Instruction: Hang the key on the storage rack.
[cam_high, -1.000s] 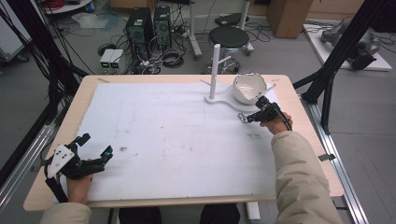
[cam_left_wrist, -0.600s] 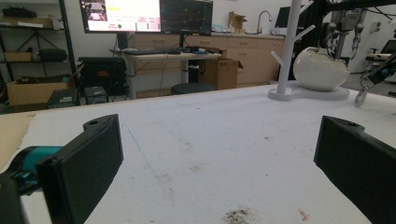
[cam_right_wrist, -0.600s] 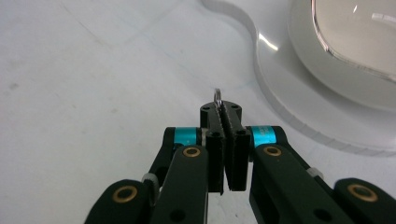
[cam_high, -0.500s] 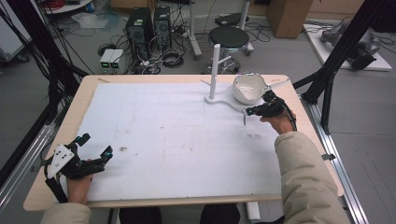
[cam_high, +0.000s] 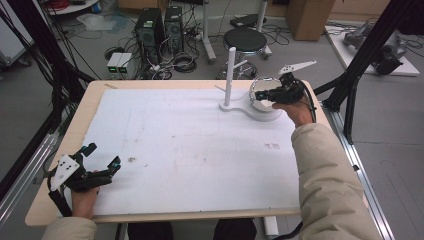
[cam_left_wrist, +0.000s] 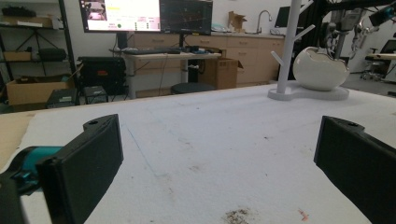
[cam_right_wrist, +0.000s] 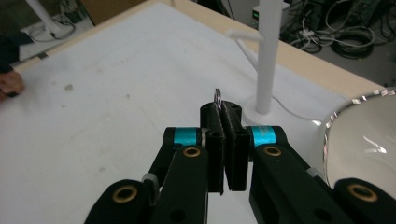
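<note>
One tiny metal ring (cam_right_wrist: 217, 96), probably light and slippery, sits pinched edge-on in the closed right gripper (cam_right_wrist: 226, 108); left gripper (cam_left_wrist: 215, 154) gapes wide, holding nothing.

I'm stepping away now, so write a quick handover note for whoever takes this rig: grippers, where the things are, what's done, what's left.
Right gripper: shut on a small metal ring, held in the air beside the white bowl and near the white peg stand.
Left gripper: open, holding nothing, resting at the near left of the white mat.
Done: ring picked up.
Left: probably hang the ring on a stand peg or drop it in the bowl; which one I cannot tell.
</note>
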